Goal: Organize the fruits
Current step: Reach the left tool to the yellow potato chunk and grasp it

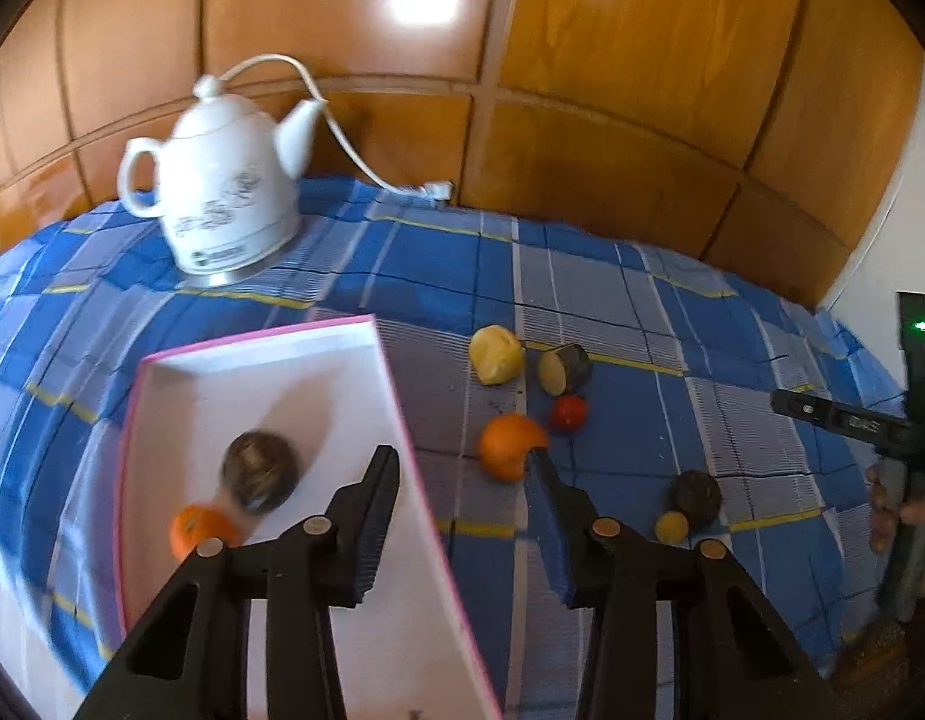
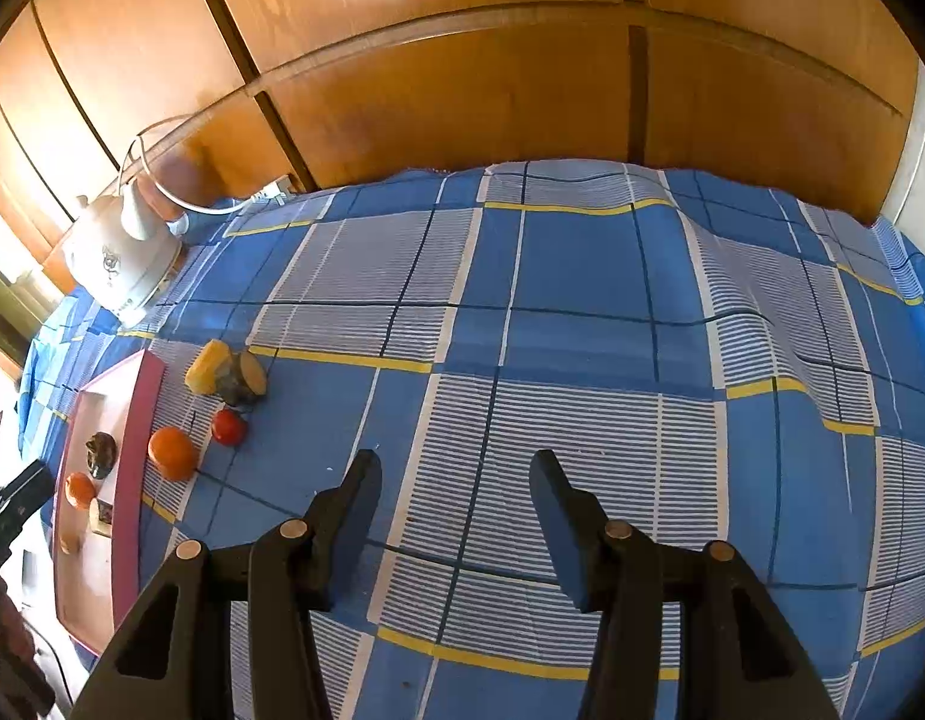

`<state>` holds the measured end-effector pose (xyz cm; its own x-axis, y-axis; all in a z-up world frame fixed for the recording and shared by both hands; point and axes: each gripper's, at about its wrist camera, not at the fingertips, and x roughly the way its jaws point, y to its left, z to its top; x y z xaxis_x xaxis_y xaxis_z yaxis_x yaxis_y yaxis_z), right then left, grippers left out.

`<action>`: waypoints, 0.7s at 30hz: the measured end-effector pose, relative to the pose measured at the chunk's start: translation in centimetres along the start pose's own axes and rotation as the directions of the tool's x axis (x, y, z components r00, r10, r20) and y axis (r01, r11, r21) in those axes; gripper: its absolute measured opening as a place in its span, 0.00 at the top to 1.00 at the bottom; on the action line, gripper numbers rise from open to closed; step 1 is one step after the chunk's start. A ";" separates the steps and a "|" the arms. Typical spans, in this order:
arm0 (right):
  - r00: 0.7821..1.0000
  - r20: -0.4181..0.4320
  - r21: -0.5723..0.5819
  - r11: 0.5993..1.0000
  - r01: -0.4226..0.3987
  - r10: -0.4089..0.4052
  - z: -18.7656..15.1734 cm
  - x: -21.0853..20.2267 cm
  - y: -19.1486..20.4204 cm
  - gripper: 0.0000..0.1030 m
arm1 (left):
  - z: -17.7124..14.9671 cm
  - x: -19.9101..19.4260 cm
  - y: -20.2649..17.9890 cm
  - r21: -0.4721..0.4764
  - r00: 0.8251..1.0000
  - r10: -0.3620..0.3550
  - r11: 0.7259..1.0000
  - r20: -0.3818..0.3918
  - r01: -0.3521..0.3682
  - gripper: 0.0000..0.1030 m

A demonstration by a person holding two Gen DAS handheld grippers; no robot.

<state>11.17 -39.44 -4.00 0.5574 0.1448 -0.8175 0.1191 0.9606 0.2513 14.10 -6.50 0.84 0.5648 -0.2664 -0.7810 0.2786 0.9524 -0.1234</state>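
While left gripper (image 1: 462, 468) gapes empty, tray (image 1: 396, 396) long axis runs away; right gripper (image 2: 456, 468) spread

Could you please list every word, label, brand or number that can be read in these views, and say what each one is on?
None can be read.
White kettle: a dark brand mark near its base and grey printed decoration on its side, both too blurred to read.
Small box in the pink-rimmed tray: a patch on its face, too small to read.

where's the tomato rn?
On the cloth, outside the box: in the left wrist view the tomato sits right of centre, just below the cut dark fruit and up-right of the loose orange.
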 end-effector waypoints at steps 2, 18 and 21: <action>1.000 -0.004 0.000 1.000 0.004 -0.004 0.1 0.1 -0.1 0.49 | 1.0 1.8 -0.3 0.001 0.999 -0.010 1.000 -0.037 0.010 0.65; 0.997 -0.030 0.039 0.997 -0.072 0.073 0.4 0.5 0.0 0.49 | 7.8 13.9 0.2 -0.264 0.968 -0.103 0.964 -0.229 0.040 0.56; 0.997 -0.028 0.037 0.997 -0.075 0.076 0.4 0.5 0.1 0.49 | 8.0 15.4 -0.2 -0.257 0.965 -0.090 0.966 -0.248 0.024 0.48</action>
<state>11.73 -39.39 -4.17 0.5417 0.2235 -0.8103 0.1077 0.9376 0.3307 28.97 -11.94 -6.24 0.3271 -0.3058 -0.8942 0.0832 0.9519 -0.2951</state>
